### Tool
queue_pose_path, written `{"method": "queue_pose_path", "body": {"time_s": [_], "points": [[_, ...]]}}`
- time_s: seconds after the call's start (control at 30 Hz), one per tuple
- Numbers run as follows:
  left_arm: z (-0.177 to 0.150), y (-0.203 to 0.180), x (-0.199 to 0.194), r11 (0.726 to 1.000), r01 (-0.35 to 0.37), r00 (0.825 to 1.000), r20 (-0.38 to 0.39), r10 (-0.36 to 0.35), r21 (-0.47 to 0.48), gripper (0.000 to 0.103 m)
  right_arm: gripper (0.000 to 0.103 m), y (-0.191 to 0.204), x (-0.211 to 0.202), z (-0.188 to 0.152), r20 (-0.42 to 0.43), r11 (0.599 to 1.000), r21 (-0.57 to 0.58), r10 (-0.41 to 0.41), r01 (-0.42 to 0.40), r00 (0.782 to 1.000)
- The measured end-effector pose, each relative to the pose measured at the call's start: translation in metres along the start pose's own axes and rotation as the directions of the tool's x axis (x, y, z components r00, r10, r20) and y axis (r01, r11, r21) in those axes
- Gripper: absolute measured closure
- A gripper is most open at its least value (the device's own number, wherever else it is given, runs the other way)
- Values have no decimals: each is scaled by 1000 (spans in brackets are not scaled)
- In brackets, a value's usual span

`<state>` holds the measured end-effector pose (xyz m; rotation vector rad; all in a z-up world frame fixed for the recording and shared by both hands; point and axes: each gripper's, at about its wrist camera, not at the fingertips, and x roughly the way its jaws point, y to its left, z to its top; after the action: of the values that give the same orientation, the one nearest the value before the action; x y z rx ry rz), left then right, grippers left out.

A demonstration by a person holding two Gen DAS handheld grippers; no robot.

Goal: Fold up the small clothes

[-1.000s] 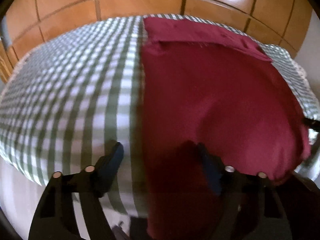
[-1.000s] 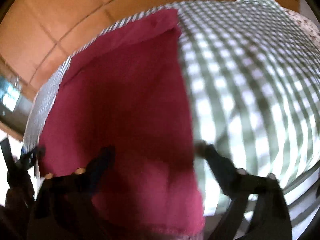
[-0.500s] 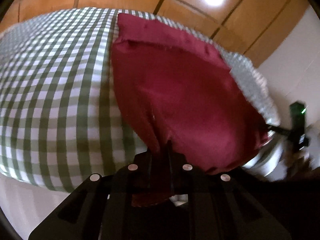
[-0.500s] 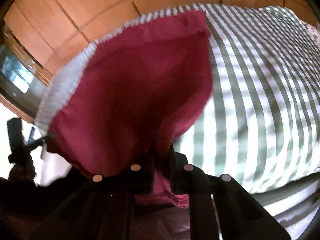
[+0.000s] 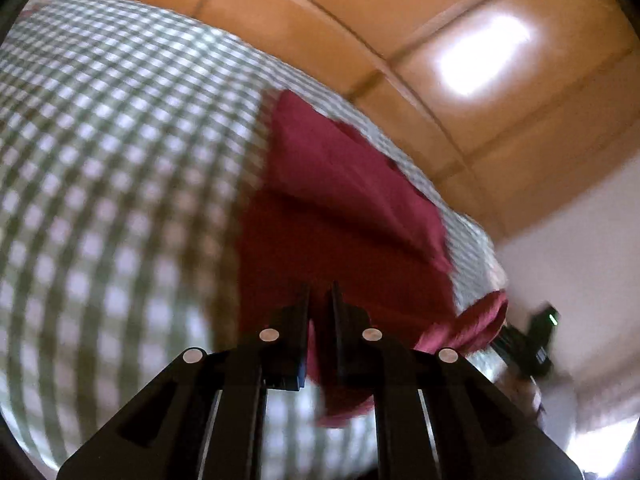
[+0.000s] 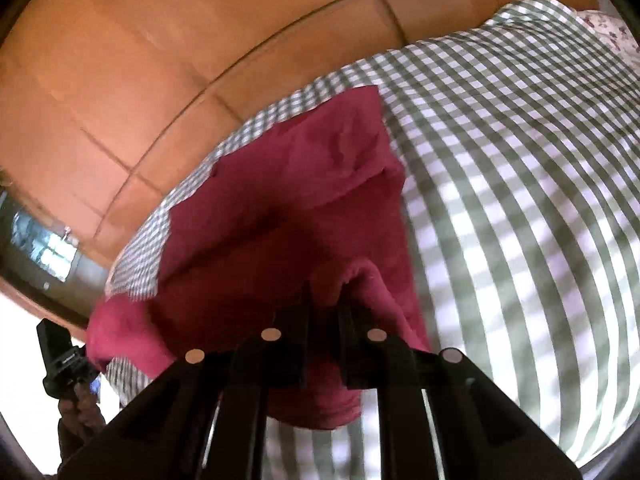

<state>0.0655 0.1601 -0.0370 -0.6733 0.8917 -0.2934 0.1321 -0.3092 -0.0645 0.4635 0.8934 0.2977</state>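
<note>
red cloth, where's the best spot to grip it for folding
At the two near corners, coming in from the near edge of the checked bed: the red cloth lies flat beyond, its near edge free. The left gripper and right gripper pinch there now.

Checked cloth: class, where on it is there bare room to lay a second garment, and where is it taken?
Bare checked cloth lies on the left gripper's outer side of the maroon garment, and more beyond the right gripper, up to the floral fabric. Only a thin strip separates garment and wooden wall. The garment's near edge is crowded, both grippers clamping it.
</note>
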Motion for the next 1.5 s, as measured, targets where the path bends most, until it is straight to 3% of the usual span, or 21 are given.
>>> {"method": "queue_pose_path", "body": {"time_s": [0.07,0.1,0.13,0.17,0.2,0.23,0.27,0.4,0.6,0.67,0.7,0.73,0.77,0.8,0.83,0.93,1.1,1.33,1.37,1.43,1.5], "points": [[15,3,7,999,-46,998,34,47,-23,94,87,1,6,8,5,1000,-2,-6,6,1000],[19,4,9,997,-68,997,45,70,-29,94,75,-1,6,9,4,1000,5,5,-5,1000],[23,4,10,996,-84,995,47,85,-28,84,53,-3,5,10,13,1000,14,15,-15,1000],[26,7,10,995,-93,994,49,94,-29,73,40,-3,1,10,34,1000,16,8,-8,999],[25,9,6,993,-111,991,64,114,-40,44,24,-4,-7,9,64,1000,12,-7,6,998],[25,14,2,992,-117,989,85,121,-51,33,21,-5,-13,8,79,1000,8,-8,8,997],[20,19,-3,992,-109,988,105,114,-59,29,20,-6,-17,6,86,1000,7,-6,6,996],[-3,35,-1,996,-78,996,32,79,-36,29,11,-9,-35,-13,103,998,-38,-42,46,994],[-44,25,16,997,-53,998,-42,55,57,29,10,-4,-3,-42,47,974,-154,-162,168,986],[-45,17,23,995,-44,998,-50,48,88,37,25,-7,12,-41,32,974,-147,-171,174,985],[-44,14,27,994,-43,997,-56,48,98,50,47,-6,23,-40,18,973,-146,-179,180,984],[-44,10,33,990,-70,995,-60,78,125,65,59,-5,29,-39,17,968,-146,-204,204,979],[-43,8,37,984,-93,993,-61,103,151,74,63,-4,32,-39,22,966,-150,-211,212,977],[-44,7,40,982,-94,992,-69,107,162,78,74,-3,32,-39,18,968,-150,-202,203,979],[-43,9,40,983,-92,992,-67,104,161,82,78,-2,30,-40,17,969,-150,-198,198,980],[-49,10,33,980,-80,993,-67,94,180,85,84,-1,15,-47,9,973,-157,-170,169,985],[-68,15,17,979,-68,992,-95,87,191,85,85,6,-20,-77,-26,975,-182,-137,131,990],[-116,18,-21,979,-50,983,-163,83,197,85,84,15,-49,-118,-84,955,-254,-179,153,980],[-120,17,-24,978,-50,982,-169,86,205,84,81,19,-51,-120,-77,941,-288,-205,175,976],[-118,17,-27,976,-69,982,-160,103,205,77,59,23,-53,-117,-42,927,-315,-227,202,973],[-107,19,-28,980,-62,987,-132,88,189,73,51,29,-52,-107,2,919,-332,-225,213,974]]}}
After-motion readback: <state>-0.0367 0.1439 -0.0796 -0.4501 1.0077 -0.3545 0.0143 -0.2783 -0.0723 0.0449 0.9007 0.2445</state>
